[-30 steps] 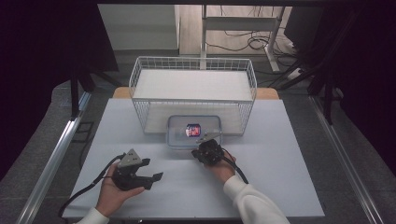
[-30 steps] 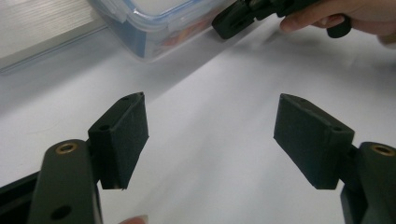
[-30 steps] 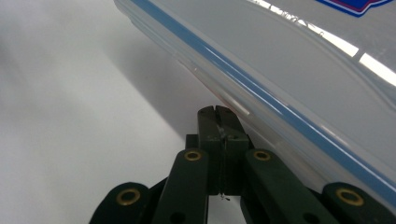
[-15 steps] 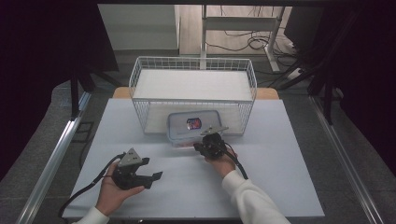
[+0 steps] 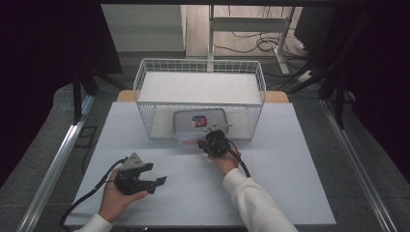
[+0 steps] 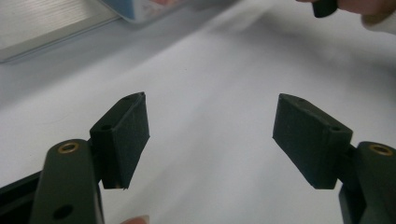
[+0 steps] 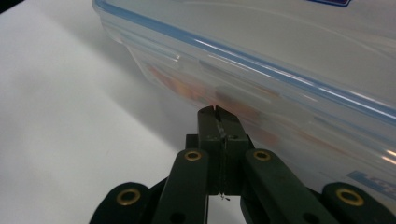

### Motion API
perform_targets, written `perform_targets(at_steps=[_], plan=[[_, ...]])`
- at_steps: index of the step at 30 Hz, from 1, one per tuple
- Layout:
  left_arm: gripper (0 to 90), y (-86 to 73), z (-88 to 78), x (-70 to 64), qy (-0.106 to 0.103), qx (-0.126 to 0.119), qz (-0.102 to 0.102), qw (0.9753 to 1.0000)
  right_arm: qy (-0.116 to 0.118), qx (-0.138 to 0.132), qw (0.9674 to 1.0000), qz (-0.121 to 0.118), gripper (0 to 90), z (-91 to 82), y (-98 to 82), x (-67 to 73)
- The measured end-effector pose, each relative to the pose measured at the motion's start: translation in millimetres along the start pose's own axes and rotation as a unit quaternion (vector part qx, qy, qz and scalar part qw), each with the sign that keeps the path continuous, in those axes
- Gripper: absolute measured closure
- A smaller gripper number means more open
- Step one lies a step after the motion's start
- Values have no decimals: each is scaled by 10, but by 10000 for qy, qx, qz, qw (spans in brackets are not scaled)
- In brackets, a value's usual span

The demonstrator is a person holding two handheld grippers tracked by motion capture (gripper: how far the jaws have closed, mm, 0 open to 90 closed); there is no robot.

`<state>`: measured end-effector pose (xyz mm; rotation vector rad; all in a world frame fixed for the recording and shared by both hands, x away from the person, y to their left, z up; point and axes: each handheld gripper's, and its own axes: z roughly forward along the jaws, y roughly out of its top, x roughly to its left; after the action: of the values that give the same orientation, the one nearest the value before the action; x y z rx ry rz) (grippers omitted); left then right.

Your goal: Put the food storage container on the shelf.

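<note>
A clear plastic container w/ a blue-trimmed lid is sitting on the white counter, right up against the front of a white wire basket; from the high view I can't tell if its far end is poking into the basket or just sitting in front of the mesh. There's a red/dark label on the lid and something orange-ish showing thru the side wall, too blurry to ID.

The right hand-held gripper is sitting at the near edge of the container. In the right gripper view its jaws are pressed together w/ nothing between them, tips pointing at the container's side wall just below the lid rim, very close or touching, can't tell which.

The left hand-held gripper is hanging out well apart from that, down at the near-left part of the counter, in the person's left hand. Its jaws are spread wide, pads empty, just bare counter between them.
</note>
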<state>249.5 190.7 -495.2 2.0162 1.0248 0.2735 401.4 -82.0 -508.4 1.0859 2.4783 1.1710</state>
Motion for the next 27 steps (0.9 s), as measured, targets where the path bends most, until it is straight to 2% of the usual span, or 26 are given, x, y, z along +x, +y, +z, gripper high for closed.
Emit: perform_targets(at_steps=[5,9,15,19,27], plan=[[263,-6,-5,-3,18,19,48,10000,-131,-31,9998,124,888,101,102,-61],[263,-10,8,2,10,47,62,10000,-151,-3,9996,243,888,139,152,-90],[263,-9,3,4,5,38,64,10000,-207,-1,9995,244,888,215,223,-116],[263,-9,10,7,-4,56,86,9999,-228,-35,9990,379,888,244,247,-132],[262,-11,4,13,20,73,123,9999,-191,-84,9992,345,888,283,264,-122]])
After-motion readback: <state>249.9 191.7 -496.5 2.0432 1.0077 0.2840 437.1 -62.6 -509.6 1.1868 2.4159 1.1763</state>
